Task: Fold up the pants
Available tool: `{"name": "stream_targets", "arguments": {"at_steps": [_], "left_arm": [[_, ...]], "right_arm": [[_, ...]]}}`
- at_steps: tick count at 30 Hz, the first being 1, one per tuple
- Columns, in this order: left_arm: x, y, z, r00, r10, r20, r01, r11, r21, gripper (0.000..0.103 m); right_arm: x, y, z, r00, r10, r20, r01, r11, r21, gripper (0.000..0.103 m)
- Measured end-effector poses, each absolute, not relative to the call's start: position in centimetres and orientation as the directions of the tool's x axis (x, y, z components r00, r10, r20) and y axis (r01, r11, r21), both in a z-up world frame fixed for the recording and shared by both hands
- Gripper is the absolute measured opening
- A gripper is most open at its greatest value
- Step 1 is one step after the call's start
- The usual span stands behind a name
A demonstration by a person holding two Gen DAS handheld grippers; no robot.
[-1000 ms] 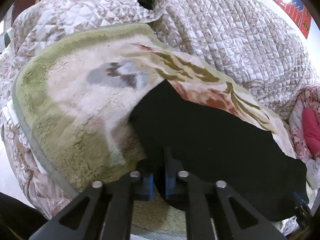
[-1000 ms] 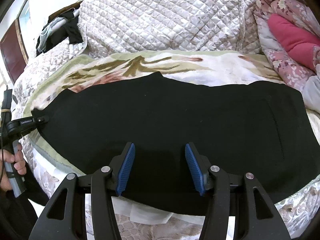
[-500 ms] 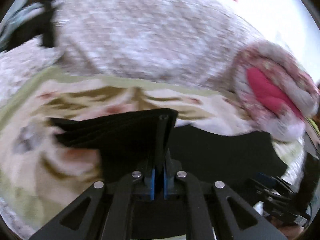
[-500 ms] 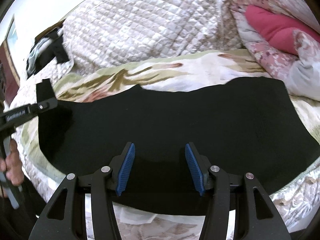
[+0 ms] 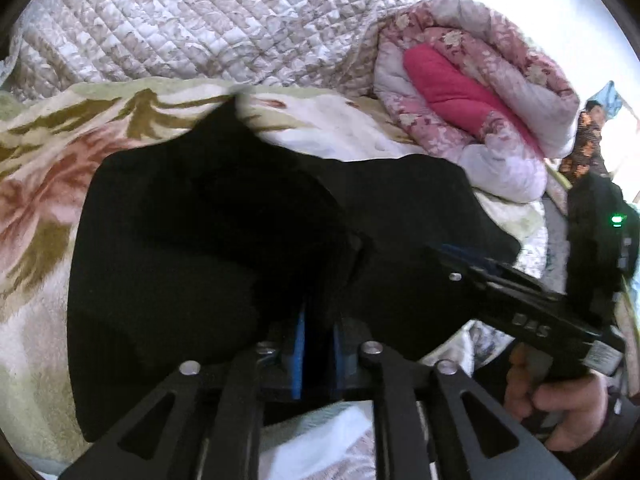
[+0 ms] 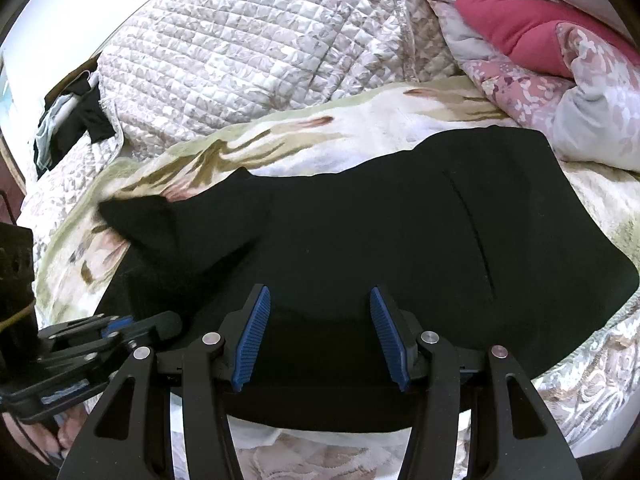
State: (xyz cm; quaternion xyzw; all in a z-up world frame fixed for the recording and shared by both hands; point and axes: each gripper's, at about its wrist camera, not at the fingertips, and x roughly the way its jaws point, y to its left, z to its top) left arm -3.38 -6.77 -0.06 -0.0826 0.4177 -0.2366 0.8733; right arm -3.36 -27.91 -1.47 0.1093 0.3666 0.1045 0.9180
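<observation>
The black pants lie across a fleece blanket on the bed, their left end lifted and folded over toward the right. In the left wrist view the pants fill the middle. My left gripper is shut on the pants' edge, blue pads pinching the cloth; it shows at the lower left of the right wrist view. My right gripper is open and empty, jaws wide apart, just above the pants' near edge. It also shows in the left wrist view.
The floral fleece blanket lies under the pants. A quilted bedspread rises behind. A rolled pink floral duvet sits at the right. Dark clothes hang at the far left.
My left gripper has carried the pants' left end up and rightward over the rest, close to my right gripper. The right gripper stays open above the near edge.
</observation>
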Motion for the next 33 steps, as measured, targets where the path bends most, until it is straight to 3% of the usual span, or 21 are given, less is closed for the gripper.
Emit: {"name": "stream_targets", "arguments": {"at_steps": [2, 6, 11, 18, 29, 33], "left_arm": [[-3.9, -6.9, 0.4, 0.537, -0.500, -0.679, 0.368, 0.863, -0.346, 0.031], [-4.5, -6.3, 1.6, 0.558, -0.517, -0.649, 0.375, 0.855, -0.359, 0.038], [-3.1, -2.9, 3.2, 0.636, -0.423, -0.645, 0.285, 0.906, -0.313, 0.041], [-0.1, 1.6, 2.2, 0.672, -0.277, -0.687, 0.156, 0.960, -0.234, 0.041], [0.2, 3.0, 0.2, 0.647, -0.286, -0.707, 0.092, 0.949, -0.300, 0.041], [-0.1, 3.0, 0.3, 0.643, -0.285, -0.711, 0.084, 0.949, -0.304, 0.041]], "right_arm": [[-3.3, -28.0, -1.5, 0.711, 0.273, -0.648, -0.108, 0.953, 0.283, 0.053], [-3.4, -28.4, -1.4, 0.717, 0.284, -0.637, -0.103, 0.947, 0.306, 0.053], [-3.0, -28.4, -1.4, 0.686, 0.379, -0.621, -0.148, 0.908, 0.391, 0.053], [0.4, -25.7, -1.8, 0.567, 0.525, -0.635, -0.240, 0.843, 0.482, 0.053], [4.2, -24.0, -2.6, 0.509, 0.596, -0.622, -0.274, 0.796, 0.539, 0.052], [3.9, -24.0, -2.9, 0.480, 0.630, -0.611, -0.284, 0.770, 0.571, 0.043]]}}
